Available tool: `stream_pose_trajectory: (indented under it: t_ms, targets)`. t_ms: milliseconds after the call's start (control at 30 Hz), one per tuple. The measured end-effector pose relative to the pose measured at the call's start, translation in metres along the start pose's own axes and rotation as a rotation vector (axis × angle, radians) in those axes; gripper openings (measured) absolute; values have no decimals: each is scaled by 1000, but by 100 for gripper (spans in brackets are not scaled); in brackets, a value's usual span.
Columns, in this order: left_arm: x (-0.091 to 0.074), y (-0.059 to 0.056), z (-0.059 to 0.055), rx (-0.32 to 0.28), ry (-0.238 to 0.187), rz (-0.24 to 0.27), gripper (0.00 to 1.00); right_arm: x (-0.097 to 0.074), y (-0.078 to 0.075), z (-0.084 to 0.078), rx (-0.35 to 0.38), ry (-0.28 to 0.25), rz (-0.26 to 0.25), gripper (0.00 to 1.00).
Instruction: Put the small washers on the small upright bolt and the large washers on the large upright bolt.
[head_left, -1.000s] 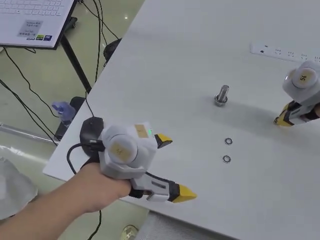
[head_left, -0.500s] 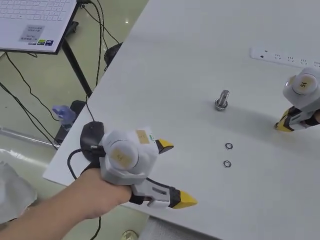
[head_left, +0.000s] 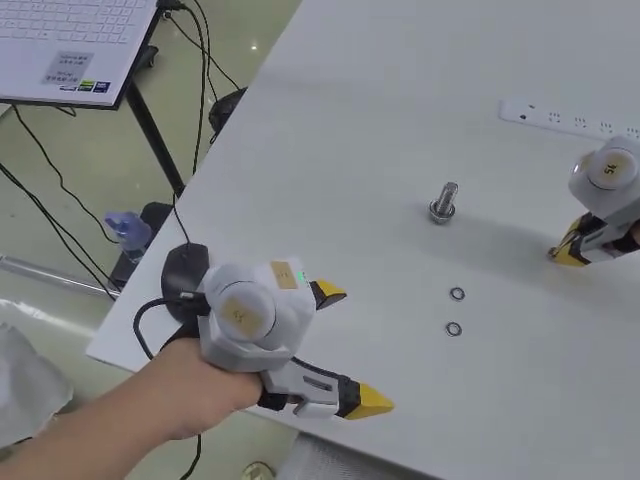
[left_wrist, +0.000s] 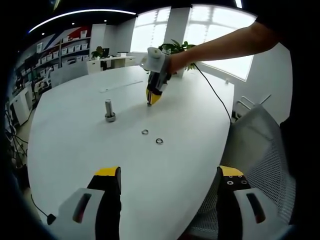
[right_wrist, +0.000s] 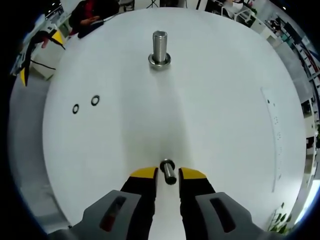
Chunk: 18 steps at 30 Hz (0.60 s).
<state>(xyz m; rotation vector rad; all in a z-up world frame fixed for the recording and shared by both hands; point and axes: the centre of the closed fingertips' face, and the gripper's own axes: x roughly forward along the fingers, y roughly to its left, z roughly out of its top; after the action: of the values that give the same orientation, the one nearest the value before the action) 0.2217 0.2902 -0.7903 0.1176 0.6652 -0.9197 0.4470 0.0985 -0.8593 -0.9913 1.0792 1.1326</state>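
Observation:
A large steel bolt (head_left: 444, 203) stands upright mid-table with a washer at its base; it also appears as the large bolt (right_wrist: 159, 47) and the large bolt (left_wrist: 109, 110). Two small washers (head_left: 457, 294) (head_left: 453, 329) lie flat in front of it. My right gripper (head_left: 565, 250) points down at the table on the right. In its own view the right gripper (right_wrist: 168, 175) has its jaws shut narrowly on a small upright bolt (right_wrist: 167, 170). My left gripper (head_left: 350, 347) hovers open over the near table edge with nothing between its jaws, left gripper (left_wrist: 169, 172).
A white power strip (head_left: 570, 118) lies at the back right. A black mouse (head_left: 183, 268) with its cable sits at the table's left edge. A laptop (head_left: 70, 40) on a stand and cables are off to the left. A mesh chair (left_wrist: 255, 145) stands by the near edge.
The head camera has drifted a little. Both grippers, the bolts and the washers keep their places.

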Motion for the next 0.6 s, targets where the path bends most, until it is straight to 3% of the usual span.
stream_pose_trajectory:
  t_ms: [333,533,600]
  targets:
    - [-3,-3,4,11,-11,1,78,-10,-6,2,1,-11,-1,21]
    - [-6,-3,6,21,-11,9,79,-20,-5,13,-13,-33,-8,24]
    - [-7,-3,8,24,-12,15,80,-15,-7,16,-20,-39,-11,25]
